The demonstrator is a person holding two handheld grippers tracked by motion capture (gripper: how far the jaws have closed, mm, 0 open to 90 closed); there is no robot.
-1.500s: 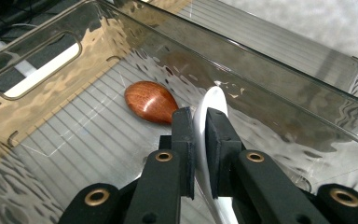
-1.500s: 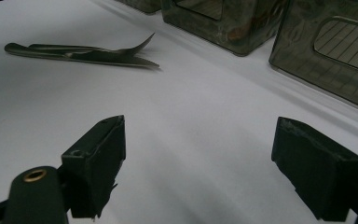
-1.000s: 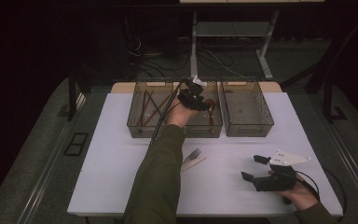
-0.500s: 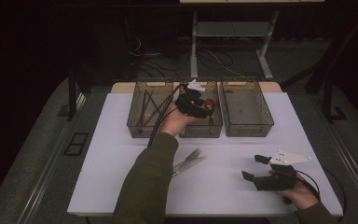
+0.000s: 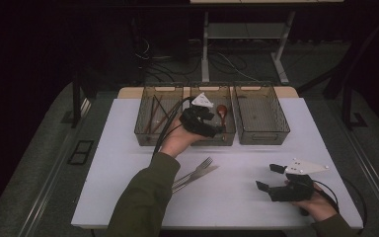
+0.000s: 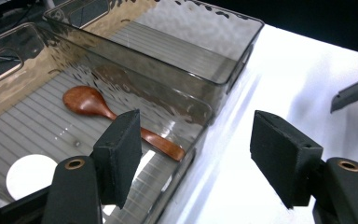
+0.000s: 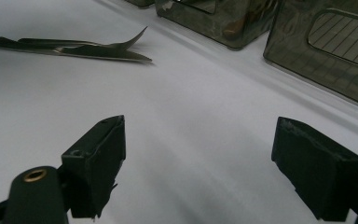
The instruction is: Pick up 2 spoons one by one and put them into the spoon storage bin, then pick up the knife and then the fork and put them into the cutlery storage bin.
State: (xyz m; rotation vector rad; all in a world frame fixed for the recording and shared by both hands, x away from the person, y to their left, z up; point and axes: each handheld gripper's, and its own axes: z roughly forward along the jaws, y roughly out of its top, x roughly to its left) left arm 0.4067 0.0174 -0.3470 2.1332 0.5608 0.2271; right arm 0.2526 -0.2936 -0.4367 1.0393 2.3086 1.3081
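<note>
Spoon (image 6: 121, 122) lies flat on the ribbed floor of the middle bin (image 5: 228, 137), one of three smoked bins at the table's far edge. Left gripper (image 6: 196, 158) hangs over that bin's near corner; its jaws, which have just been opening, hold nothing. Right gripper (image 7: 214, 161) rests open above the bare table (image 5: 246, 197), well apart from the forks (image 5: 195, 174).

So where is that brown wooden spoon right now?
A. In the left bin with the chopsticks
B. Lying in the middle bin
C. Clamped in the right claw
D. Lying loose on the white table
B: the wooden spoon lies flat on the ribbed floor of the middle bin, touched by neither claw.
</note>
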